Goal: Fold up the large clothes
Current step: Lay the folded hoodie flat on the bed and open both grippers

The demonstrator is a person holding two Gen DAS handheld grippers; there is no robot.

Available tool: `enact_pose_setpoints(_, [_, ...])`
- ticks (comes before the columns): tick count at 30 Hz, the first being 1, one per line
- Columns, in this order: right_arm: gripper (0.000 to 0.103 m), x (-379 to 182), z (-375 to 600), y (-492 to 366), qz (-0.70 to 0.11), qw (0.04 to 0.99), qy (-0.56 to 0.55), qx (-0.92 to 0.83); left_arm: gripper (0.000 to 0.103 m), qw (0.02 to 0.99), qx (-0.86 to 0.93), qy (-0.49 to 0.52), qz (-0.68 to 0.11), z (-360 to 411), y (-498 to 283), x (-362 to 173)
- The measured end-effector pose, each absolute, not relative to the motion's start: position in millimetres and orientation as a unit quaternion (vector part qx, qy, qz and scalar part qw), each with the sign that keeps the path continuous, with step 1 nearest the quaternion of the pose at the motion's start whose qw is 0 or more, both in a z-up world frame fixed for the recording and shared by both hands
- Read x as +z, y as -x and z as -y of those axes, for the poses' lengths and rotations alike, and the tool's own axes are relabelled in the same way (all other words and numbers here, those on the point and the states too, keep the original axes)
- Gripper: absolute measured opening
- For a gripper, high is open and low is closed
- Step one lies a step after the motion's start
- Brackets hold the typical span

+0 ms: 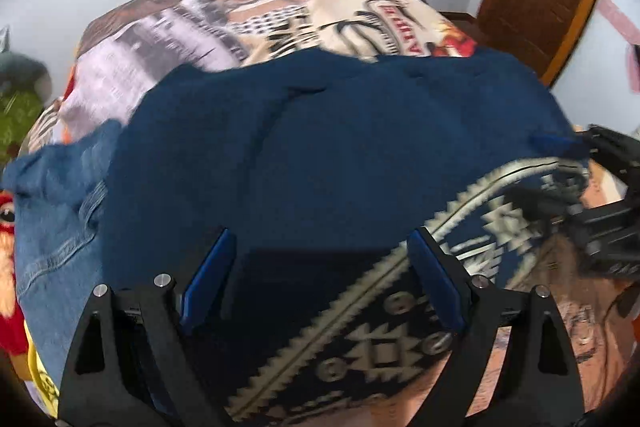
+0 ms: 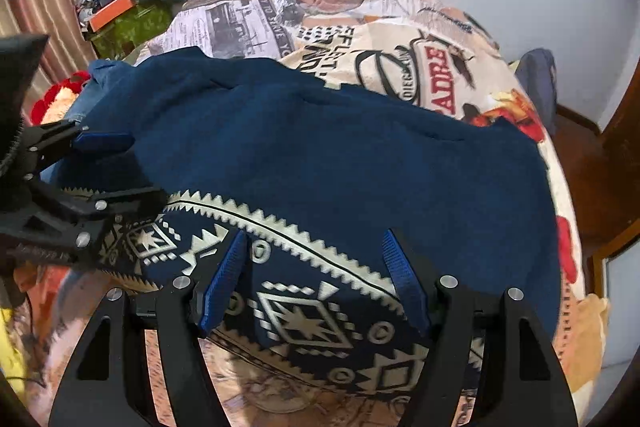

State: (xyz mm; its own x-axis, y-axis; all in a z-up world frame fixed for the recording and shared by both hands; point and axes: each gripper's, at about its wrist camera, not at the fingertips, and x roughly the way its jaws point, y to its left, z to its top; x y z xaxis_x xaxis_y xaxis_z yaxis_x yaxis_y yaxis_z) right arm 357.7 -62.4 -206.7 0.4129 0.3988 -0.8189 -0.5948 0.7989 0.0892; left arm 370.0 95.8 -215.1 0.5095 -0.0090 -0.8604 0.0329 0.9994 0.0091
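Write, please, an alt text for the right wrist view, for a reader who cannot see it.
A navy sweater with a white geometric band lies spread on a bed with a printed bedspread. The right hand-held gripper hangs open over the band, and the left hand-held gripper, also open, is at the sweater's left edge.

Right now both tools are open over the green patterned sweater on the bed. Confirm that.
Not quite: the patterned sweater is dark blue, not green, as the right wrist view shows. The rest stands: the left tool and right tool are both open over it on the bed.
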Motion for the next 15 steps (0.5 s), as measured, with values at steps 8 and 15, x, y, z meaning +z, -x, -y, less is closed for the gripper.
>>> enact_pose_setpoints(8, [0.068, -203.5, 85.4, -343.2, -0.438, 0.846, 0.150, 0.265, 0.089, 0.879, -0.001, -0.033, -0.476, -113.2, -333.4, -196.9])
enact_pose_setpoints(15, [0.070, -213.7, 136.1, -351.7, -0.474, 0.847, 0.110, 0.215, 0.089, 0.880, 0.051, -0.008, -0.473, -143.4, -313.2, -189.0])
